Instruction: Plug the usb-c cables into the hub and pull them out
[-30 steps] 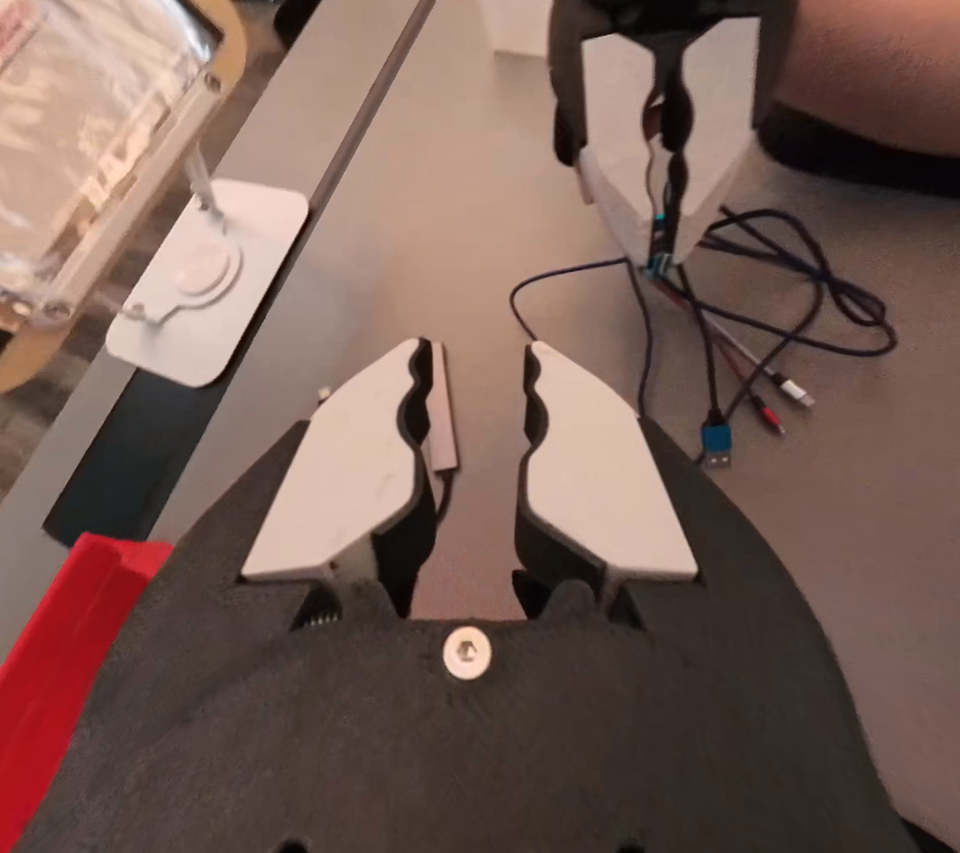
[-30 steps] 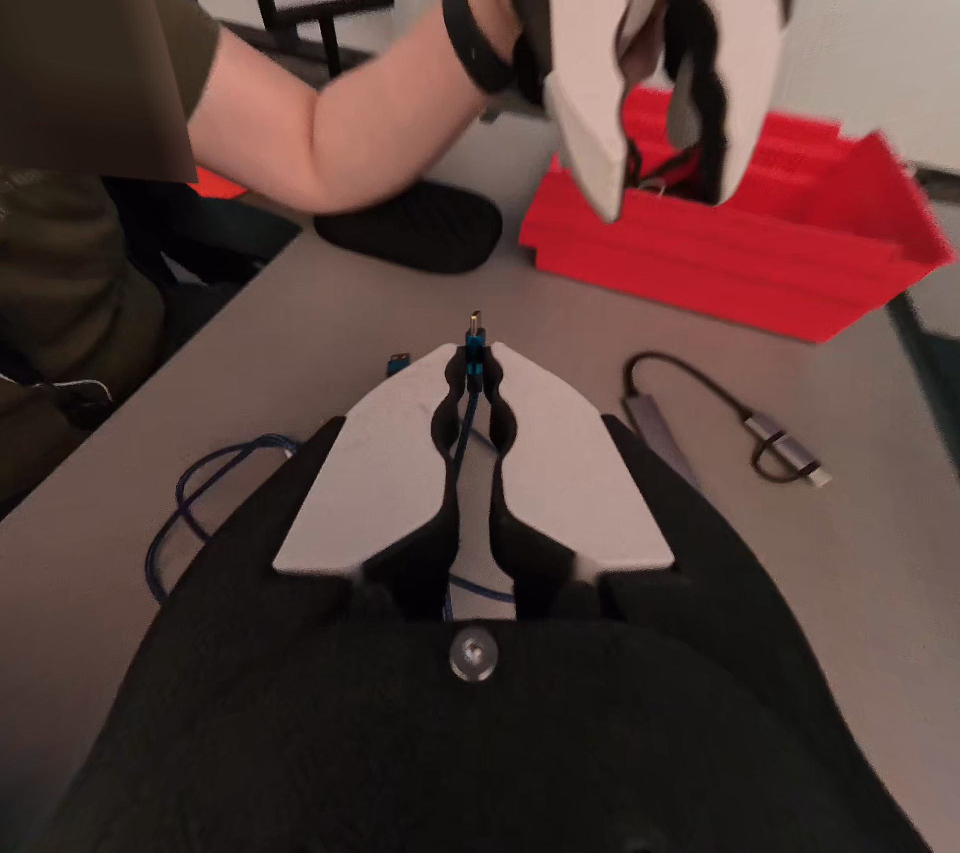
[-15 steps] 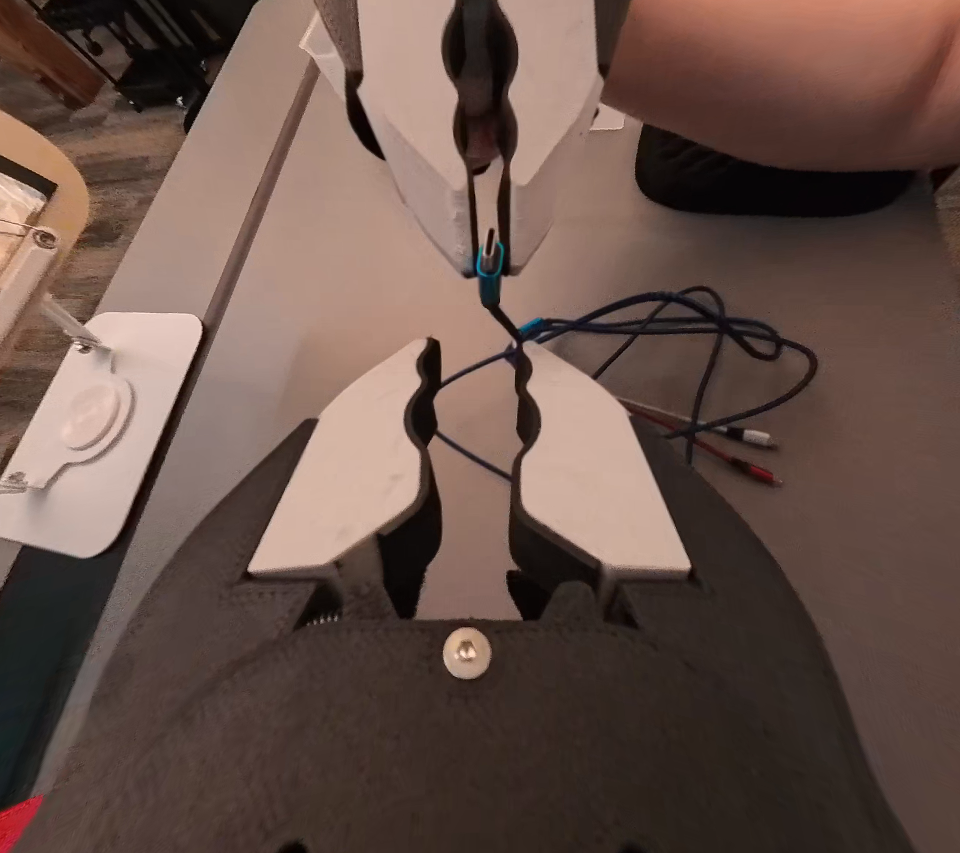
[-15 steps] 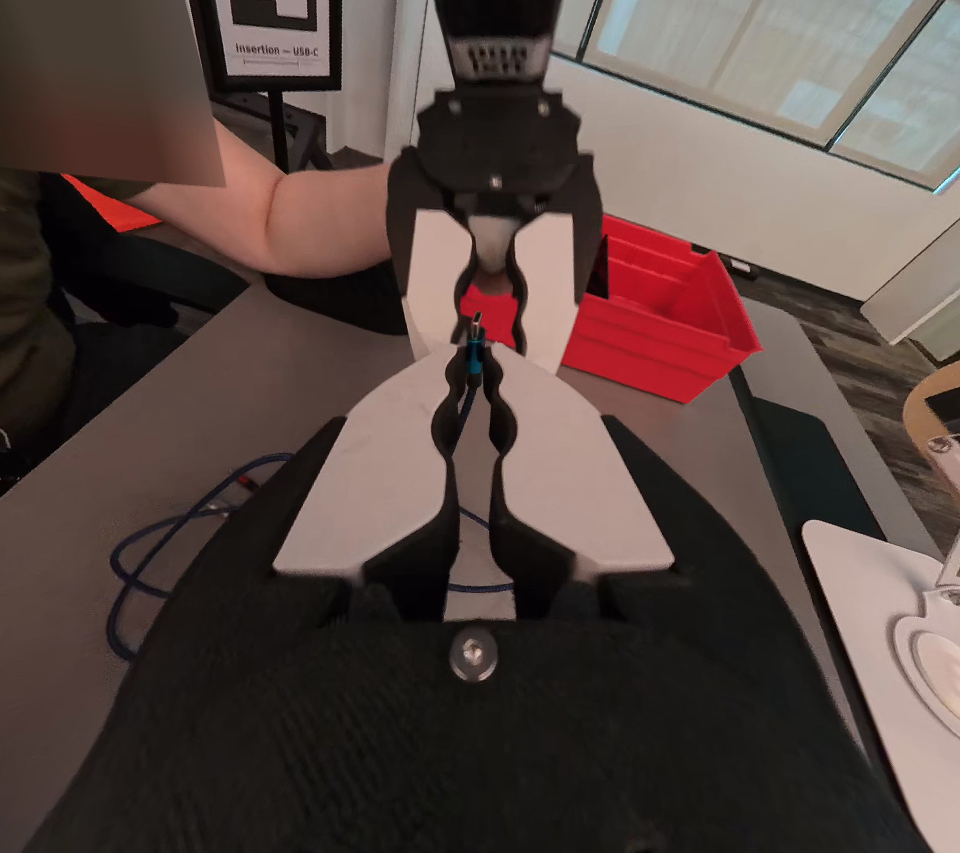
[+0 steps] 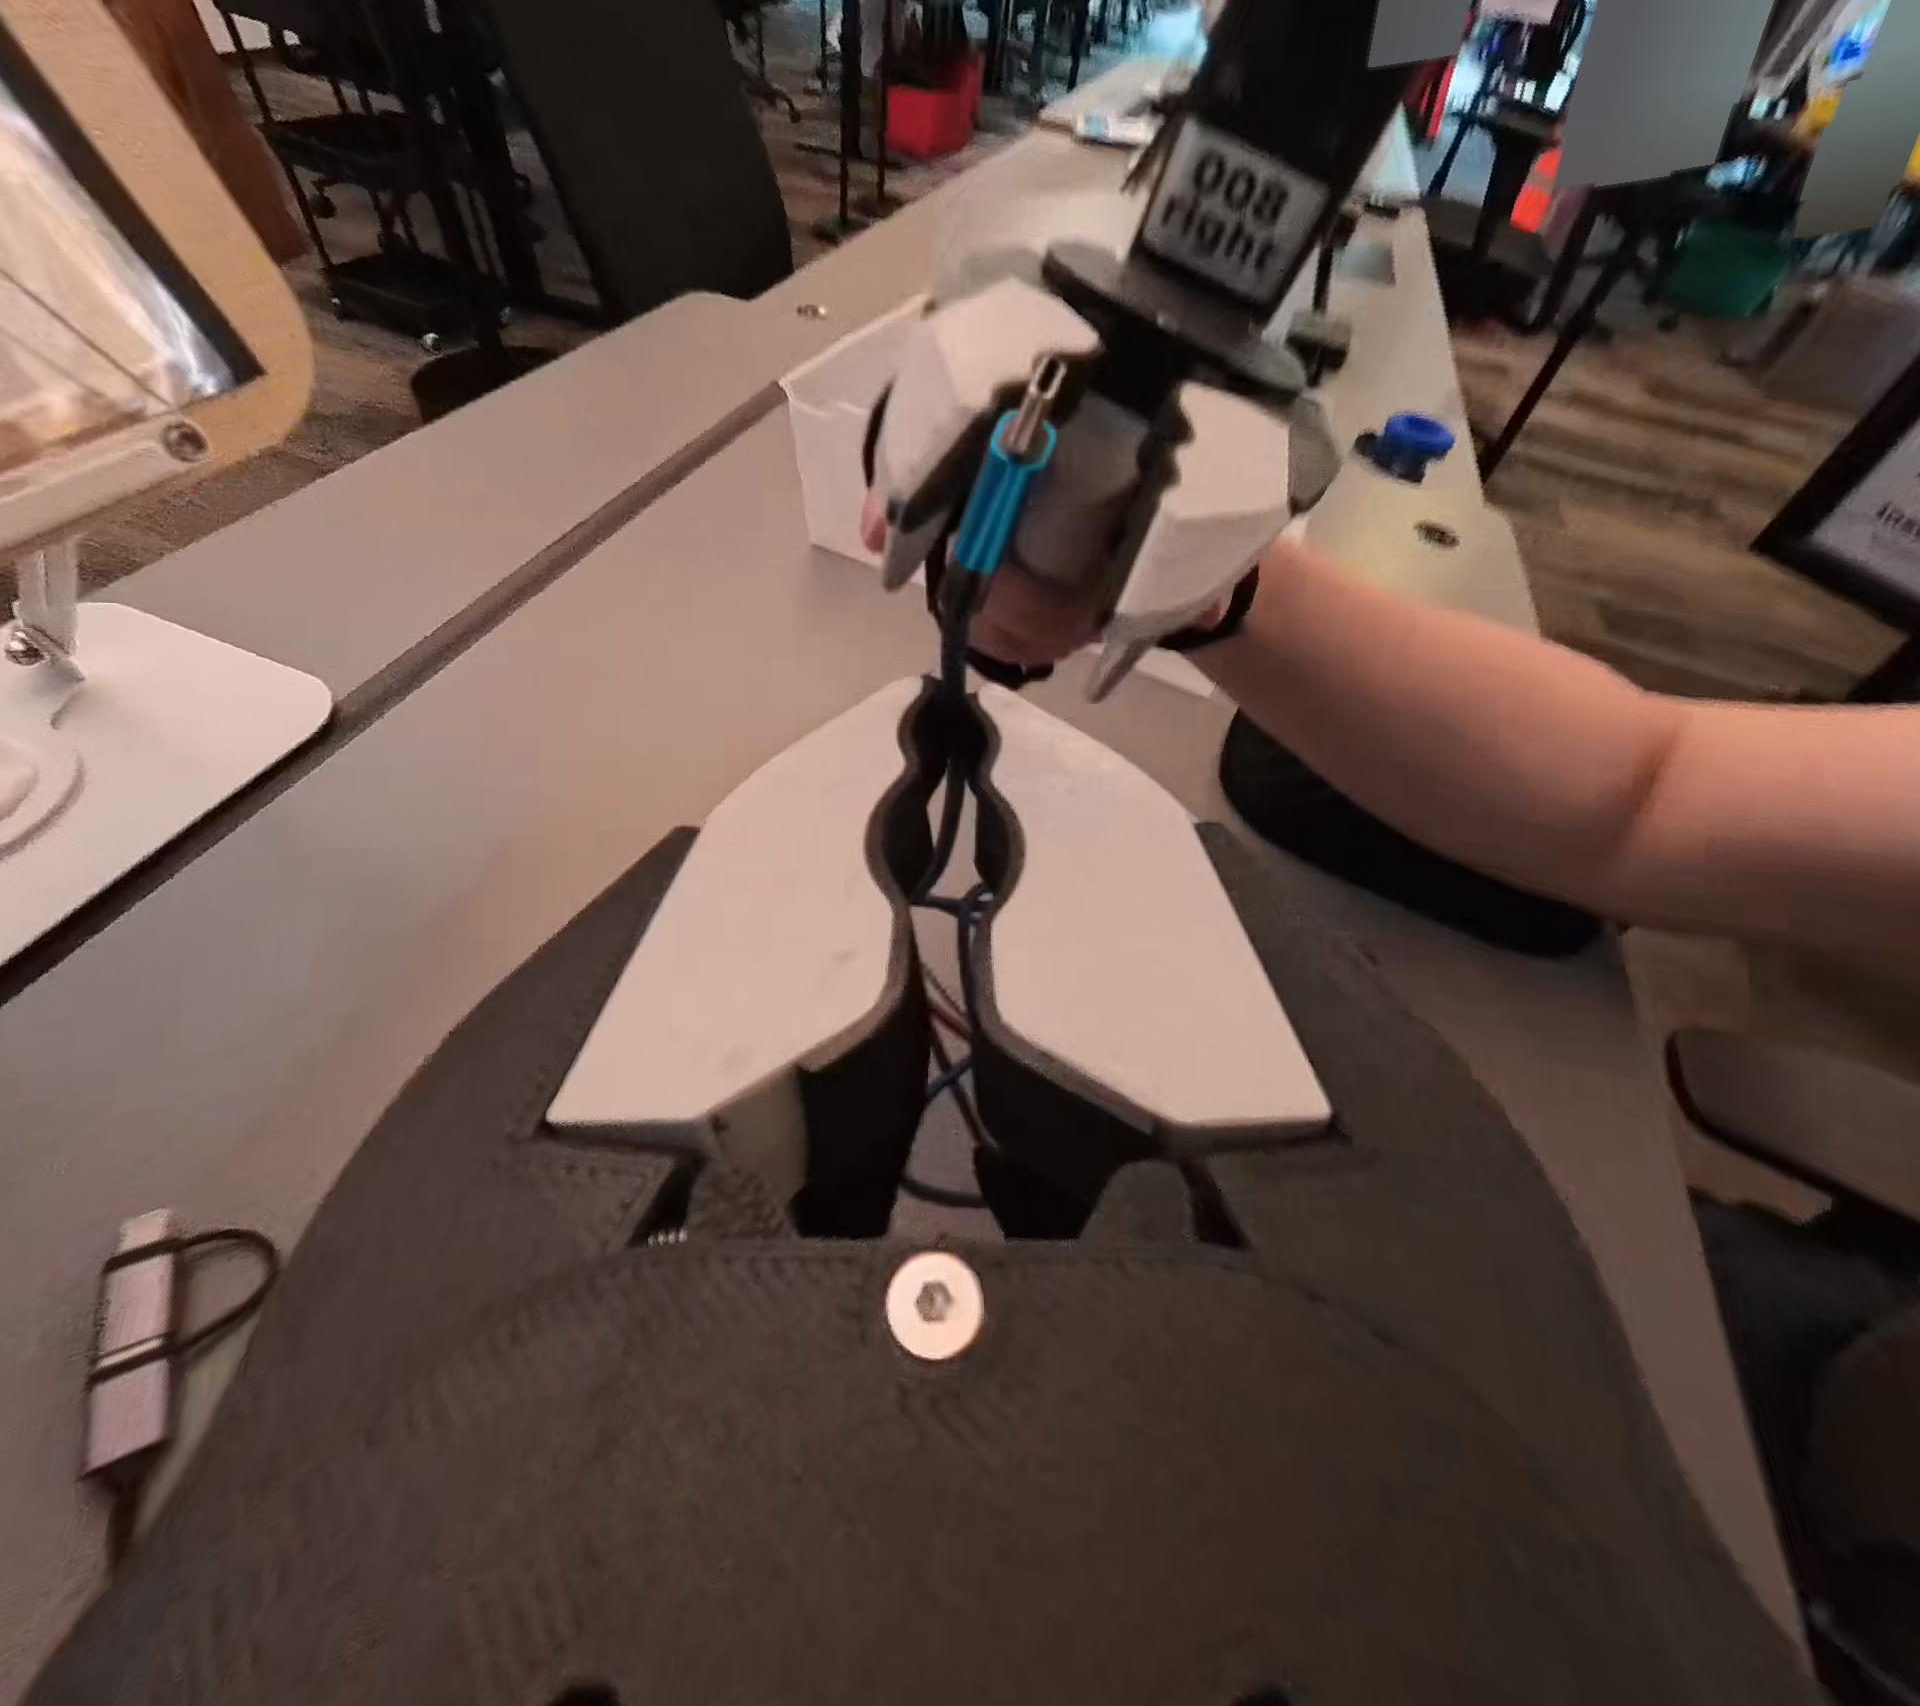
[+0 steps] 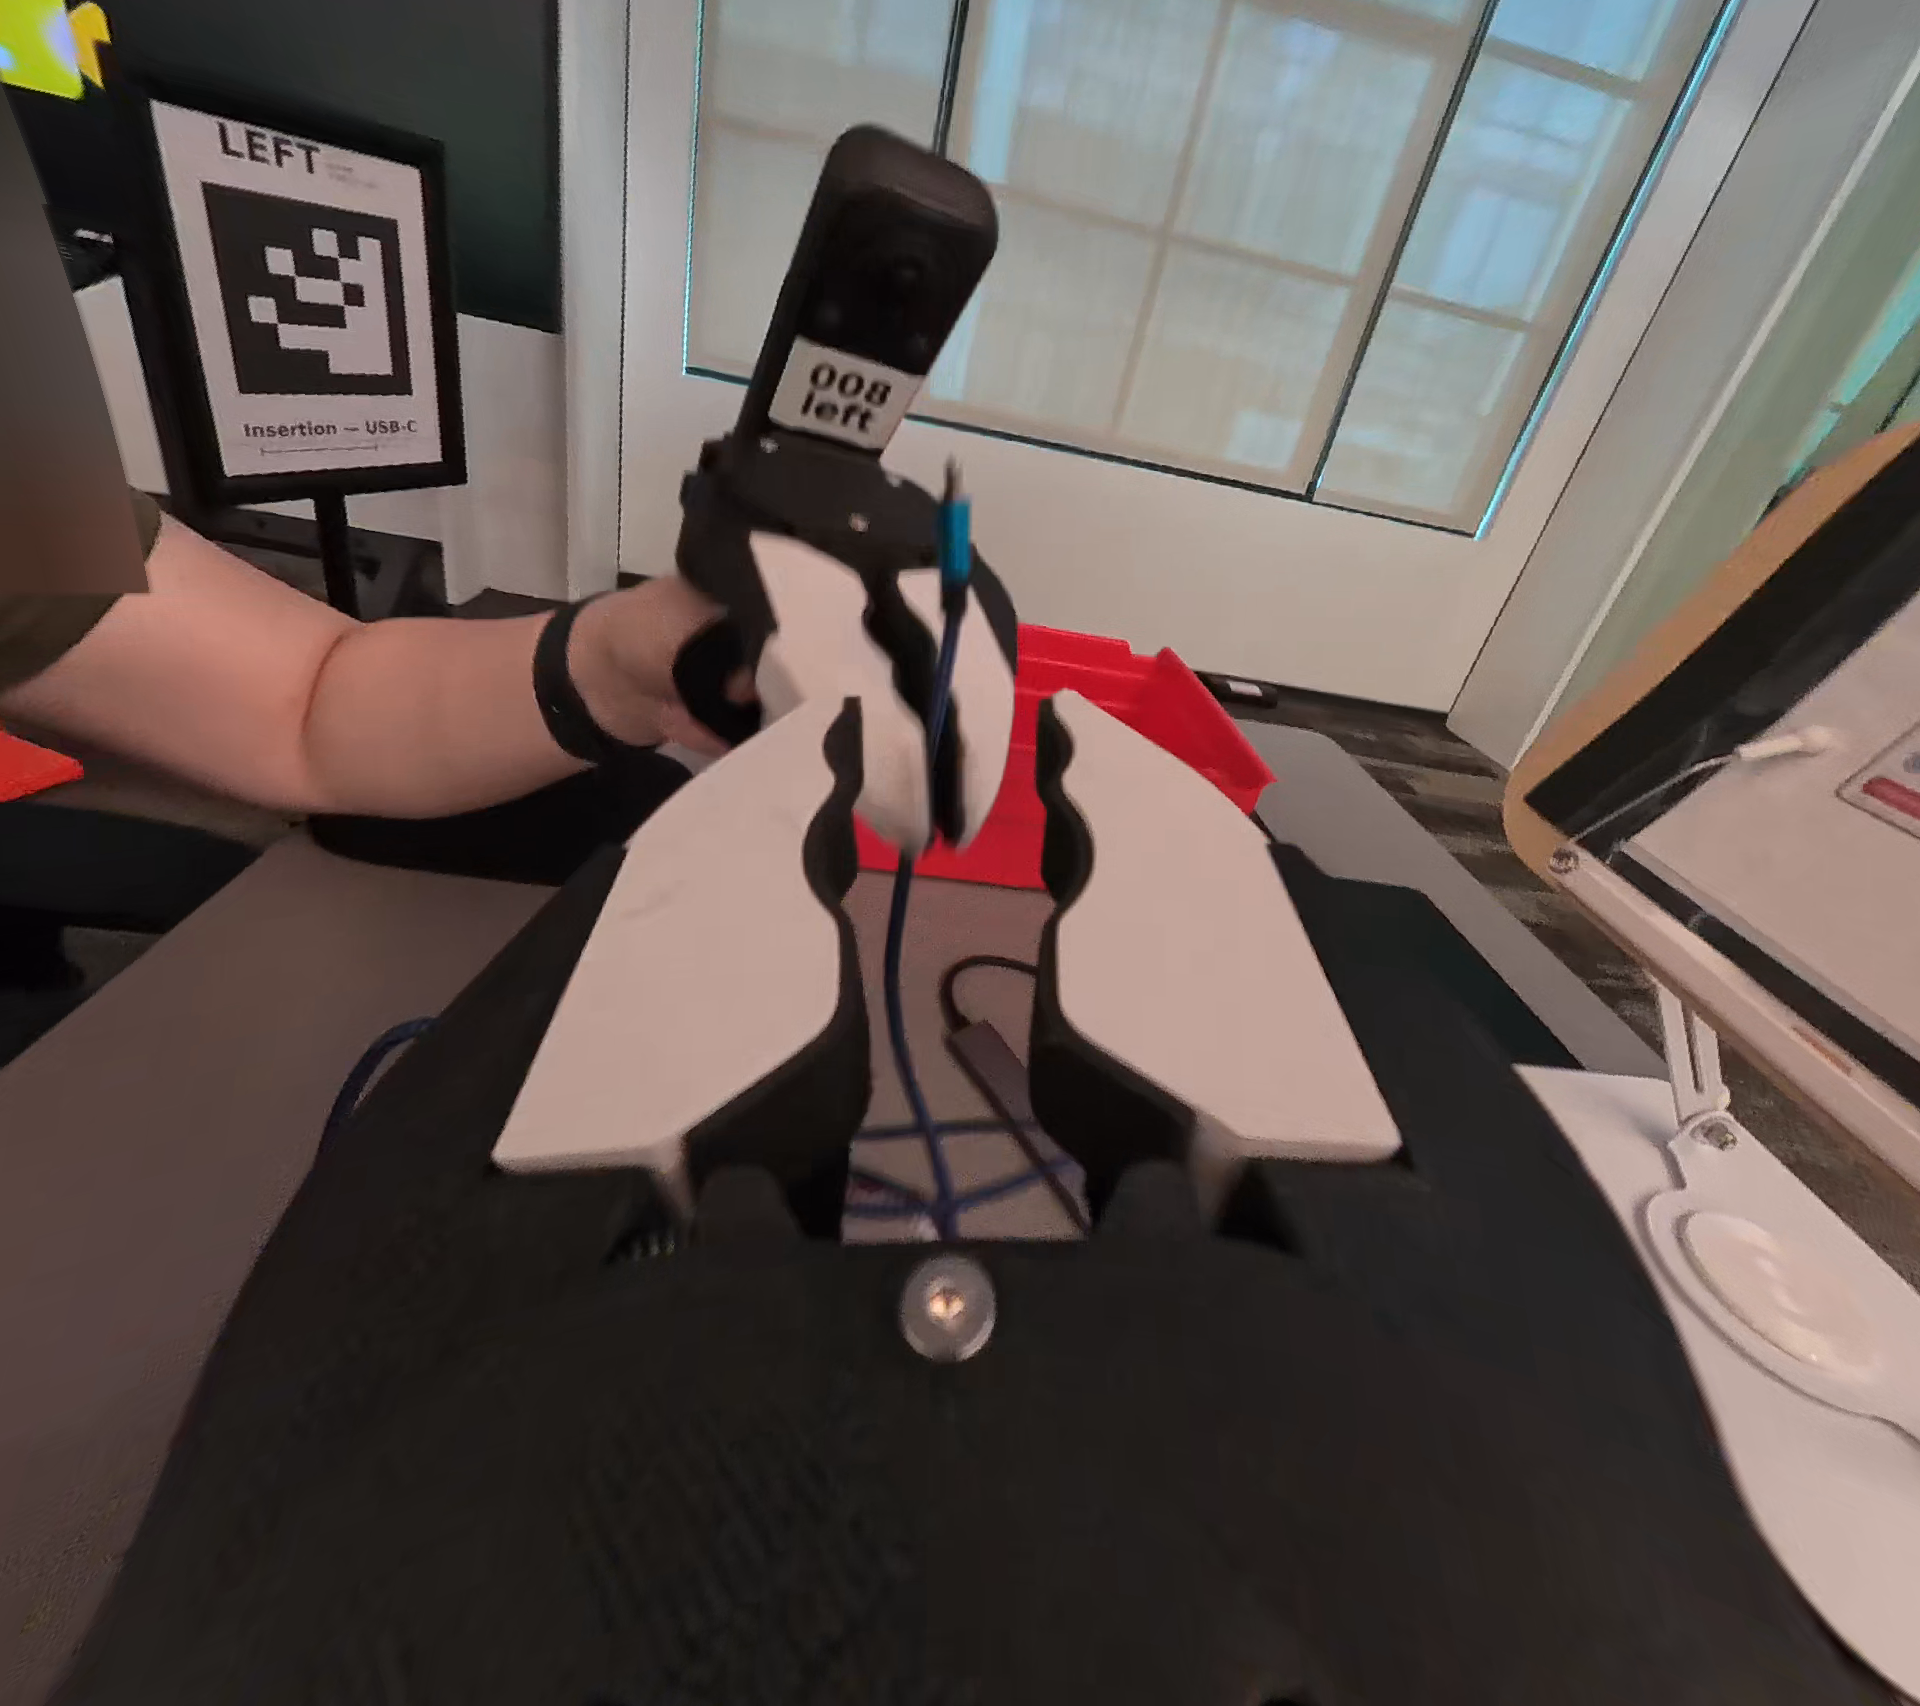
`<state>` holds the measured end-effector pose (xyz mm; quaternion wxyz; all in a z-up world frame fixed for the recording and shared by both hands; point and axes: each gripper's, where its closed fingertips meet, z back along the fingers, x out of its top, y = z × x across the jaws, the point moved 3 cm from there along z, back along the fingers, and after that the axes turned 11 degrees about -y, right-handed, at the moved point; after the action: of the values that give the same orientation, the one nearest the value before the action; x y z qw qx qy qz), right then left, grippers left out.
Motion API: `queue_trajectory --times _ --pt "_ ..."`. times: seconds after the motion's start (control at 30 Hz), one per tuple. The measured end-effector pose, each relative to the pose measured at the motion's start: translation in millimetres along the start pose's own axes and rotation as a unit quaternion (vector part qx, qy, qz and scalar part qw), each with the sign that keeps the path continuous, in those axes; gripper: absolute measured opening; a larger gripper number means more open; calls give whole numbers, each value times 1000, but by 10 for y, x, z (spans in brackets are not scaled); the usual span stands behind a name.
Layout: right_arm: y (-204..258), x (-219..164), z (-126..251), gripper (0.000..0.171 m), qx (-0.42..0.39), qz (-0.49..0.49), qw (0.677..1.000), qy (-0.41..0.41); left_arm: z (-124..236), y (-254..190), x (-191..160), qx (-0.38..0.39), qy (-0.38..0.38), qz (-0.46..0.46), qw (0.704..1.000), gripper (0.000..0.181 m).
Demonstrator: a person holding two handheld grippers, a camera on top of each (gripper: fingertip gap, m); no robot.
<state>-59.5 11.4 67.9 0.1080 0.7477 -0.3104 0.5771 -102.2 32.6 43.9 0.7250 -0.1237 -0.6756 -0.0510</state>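
- USB-C cable: one blue-sleeved plug with a bare metal tip stands up in the air, and its dark blue cord runs down from it through the fingers of the left hand-held gripper.
- Left hand-held gripper: its two white fingers are closed to a narrow gap and pinch the cord just below the plug. The right wrist view shows the same grip, with the plug rising above the left hand-held gripper.
- Right hand-held gripper: its two white fingers stand wide apart and hold nothing. In the left wrist view the right hand-held gripper sits just behind the plug; I cannot tell there whether it touches it.
- Hub: one slim grey bar lies on the grey counter, seen between the right hand-held gripper's fingers, well below the raised plug. Its short black lead ends in one silver plug lying at the left edge of the left wrist view.
- Loose cables: blue loops lie on the counter under the grippers; how many cords make them up is not clear.
- One red bin stands on the counter behind the left hand-held gripper, and one white box stands behind the right one.
- Two bare forearms reach in, one per view; the left one wears one black wristband.
- One white stand base sits at the counter's edge.
- One framed marker sign stands behind the left arm.
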Motion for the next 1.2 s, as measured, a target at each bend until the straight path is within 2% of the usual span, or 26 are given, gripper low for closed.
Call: queue_trajectory --times 0.1,0.23,0.27,0.3,0.37,0.43,0.53,0.63,0.77,0.87,1.0,1.2 --pt "35 -196 -41 35 10 6 999 35 129 72 182 8 -60 77 995 2" --pt "37 -411 -217 34 -25 52 996 74 186 66 257 -20 -85 120 989 1" --pt "50 -445 -243 24 -29 65 994 82 180 61 258 -23 -88 124 988 0" --pt "77 -476 -247 4 -21 81 992 99 168 59 251 -25 -85 126 988 2" --pt "63 -486 -230 3 -27 92 987 128 190 85 253 -23 -69 127 989 4" --pt "52 -450 -208 3 -27 79 986 142 282 149 357 -6 -83 115 990 23" --pt "41 -406 -196 3 -31 84 985 146 469 192 502 15 -106 74 991 24" --pt "56 -446 -198 3 -24 88 983 159 562 216 509 27 -73 40 996 26" --pt "70 -496 -210 4 -18 76 982 170 585 96 412 -17 -22 -2 1000 31" --pt "92 -518 -218 3 -10 72 982 176 575 70 387 -11 -2 -43 999 36" --pt "119 -578 -233 4 -1 76 978 192 574 -21 430 -49 -22 -29 998 24" --pt "146 -649 -250 4 8 77 975 207 623 19 393 -43 -5 -46 998 7"
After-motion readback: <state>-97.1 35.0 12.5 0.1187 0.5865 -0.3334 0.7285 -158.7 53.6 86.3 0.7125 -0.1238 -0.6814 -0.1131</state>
